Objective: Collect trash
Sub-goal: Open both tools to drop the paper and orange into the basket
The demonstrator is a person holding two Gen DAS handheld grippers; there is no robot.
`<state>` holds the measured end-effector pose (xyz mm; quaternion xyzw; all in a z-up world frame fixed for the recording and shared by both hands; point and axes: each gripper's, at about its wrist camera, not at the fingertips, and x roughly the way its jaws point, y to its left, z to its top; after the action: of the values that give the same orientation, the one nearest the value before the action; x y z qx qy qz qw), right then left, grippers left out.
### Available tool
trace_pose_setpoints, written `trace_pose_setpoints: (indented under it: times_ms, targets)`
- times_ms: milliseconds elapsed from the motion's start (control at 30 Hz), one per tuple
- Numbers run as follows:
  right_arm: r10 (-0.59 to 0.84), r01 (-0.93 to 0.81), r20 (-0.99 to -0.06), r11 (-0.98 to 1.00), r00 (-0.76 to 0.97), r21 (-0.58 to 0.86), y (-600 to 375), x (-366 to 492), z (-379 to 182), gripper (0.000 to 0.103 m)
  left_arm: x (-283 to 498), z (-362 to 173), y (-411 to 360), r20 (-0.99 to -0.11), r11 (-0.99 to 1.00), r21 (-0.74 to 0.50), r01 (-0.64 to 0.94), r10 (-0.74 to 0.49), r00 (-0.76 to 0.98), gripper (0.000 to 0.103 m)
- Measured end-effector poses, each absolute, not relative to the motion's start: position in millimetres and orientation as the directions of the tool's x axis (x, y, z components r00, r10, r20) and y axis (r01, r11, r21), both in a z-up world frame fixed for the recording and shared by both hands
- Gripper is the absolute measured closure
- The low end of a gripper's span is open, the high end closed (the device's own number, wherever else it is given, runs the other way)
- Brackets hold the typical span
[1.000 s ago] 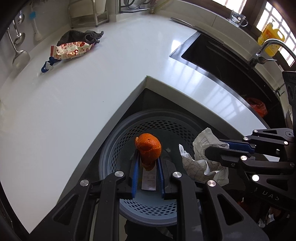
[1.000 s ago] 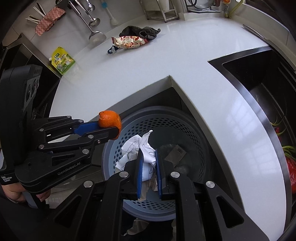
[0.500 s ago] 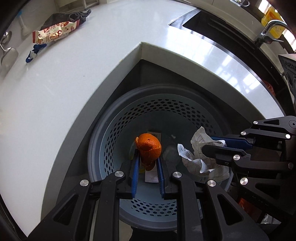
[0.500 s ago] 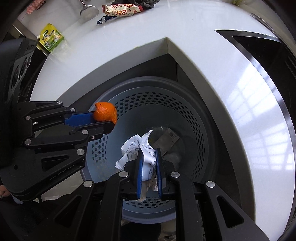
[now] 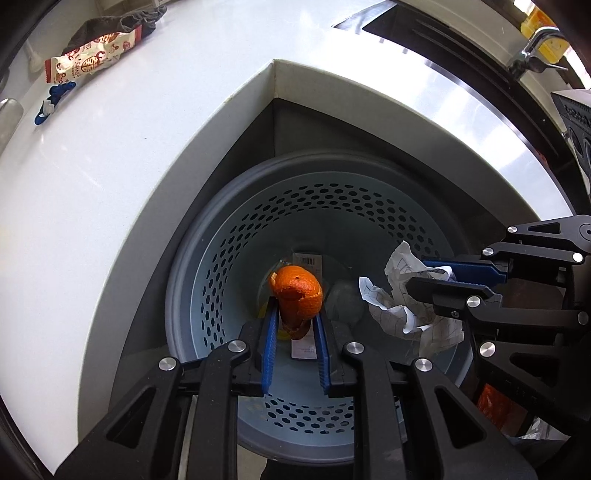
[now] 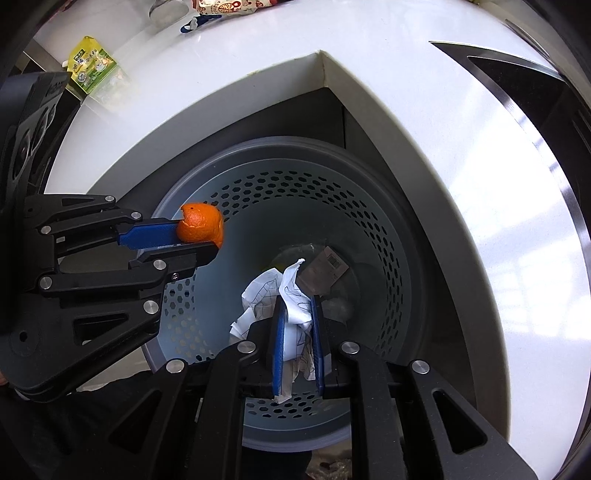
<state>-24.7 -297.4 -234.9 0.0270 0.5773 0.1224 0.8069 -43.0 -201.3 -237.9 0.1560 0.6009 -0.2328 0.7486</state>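
My left gripper (image 5: 294, 312) is shut on an orange peel (image 5: 297, 295) and holds it over the mouth of the grey perforated trash bin (image 5: 207, 266). The peel also shows in the right wrist view (image 6: 201, 225). My right gripper (image 6: 297, 306) is shut on a crumpled white paper (image 6: 291, 295) over the same bin (image 6: 410, 258); the paper also shows in the left wrist view (image 5: 406, 295). A labelled wrapper (image 6: 327, 267) and clear plastic lie at the bin's bottom.
The bin stands on the floor in the inner corner of a white L-shaped counter (image 5: 110, 166). On the counter lie a red-and-white snack wrapper (image 5: 92, 59), a dark cloth (image 5: 110, 26), a blue scrap (image 5: 51, 101) and a green packet (image 6: 92, 68). A sink (image 5: 443, 37) is at right.
Both grippers have moved lower and closer to the bin, each still holding its piece. The bin fills more of both views and the counter has slid upward.
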Motion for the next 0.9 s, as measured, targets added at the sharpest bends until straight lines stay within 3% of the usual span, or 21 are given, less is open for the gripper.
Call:
trace_pose_setpoints:
  times_ms: [100, 167, 333, 900]
  targets:
    - [0.22, -0.152, -0.922, 0.972, 0.319, 0.179, -296, -21, -232, 0.081, -44, -242, -204, -0.974, 0.837, -0.059, 0.544, -0.167, 0.151, 0.077]
    - [0.204, -0.145, -0.922, 0.976, 0.329, 0.164, -297, -21, -231, 0.069, -46, -243, -202, -0.975, 0.842, -0.027, 0.539, -0.141, 0.171, 0.049]
    - [0.21, -0.106, -0.913, 0.977, 0.351, 0.184, -305, -20, -227, 0.057, -43, -237, -193, -0.969, 0.869, 0.008, 0.495, -0.115, 0.218, 0.025]
    - [0.279, -0.157, -0.828, 0.96, 0.486, 0.232, -295, -12, -173, 0.05, -25, -167, -142, -0.911, 0.929, -0.041, 0.369, -0.186, 0.367, 0.018]
